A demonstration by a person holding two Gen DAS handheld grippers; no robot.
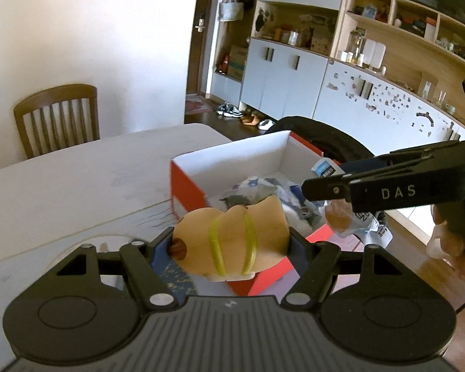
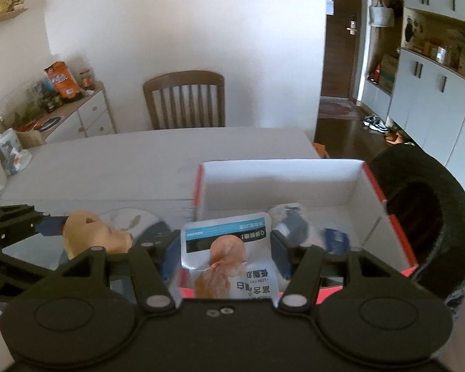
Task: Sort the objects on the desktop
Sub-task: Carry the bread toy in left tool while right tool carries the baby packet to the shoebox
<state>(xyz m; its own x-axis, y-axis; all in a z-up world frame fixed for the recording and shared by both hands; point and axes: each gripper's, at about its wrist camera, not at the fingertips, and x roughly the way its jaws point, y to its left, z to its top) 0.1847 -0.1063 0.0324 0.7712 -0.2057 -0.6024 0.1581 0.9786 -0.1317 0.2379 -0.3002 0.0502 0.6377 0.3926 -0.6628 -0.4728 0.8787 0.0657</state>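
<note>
The left gripper (image 1: 231, 243) is clamped on a tan toy (image 1: 232, 235) banded by two yellow rubber loops, its jaws pressing the toy's two ends so that it lies crosswise between them. Gripped end to end like that, the toy probably cannot roll out, and it should drop flat once let go. It hangs above the near left corner of the box (image 1: 232, 158), a red carton with white inner walls standing on the table (image 1: 77, 170).

The right gripper (image 2: 226, 255) pinches a snack pouch (image 2: 229, 248) by its side edges, printed face up toward the camera, the jaws set narrower than the left pair because the pouch is slimmer. In the left wrist view this gripper (image 1: 325, 186) reaches in from the right over the box, with the pouch hanging below its tip and the person's hand (image 1: 449, 232) on the grip.

Both things are held clear of the table and over or just beside the open box, which looks to be the sorting target: a few packets (image 2: 294, 220) already lie on its floor toward the near side, while the far half shows bare white. The box sits at the right end of the table, within reach of both hands, so each can drop its load without crossing the other. The toy looks nearest the box's near left rim and may need to travel a little farther in before release, or it could catch the wall. A chair (image 2: 184, 99) stands at the far side of the table.
</note>
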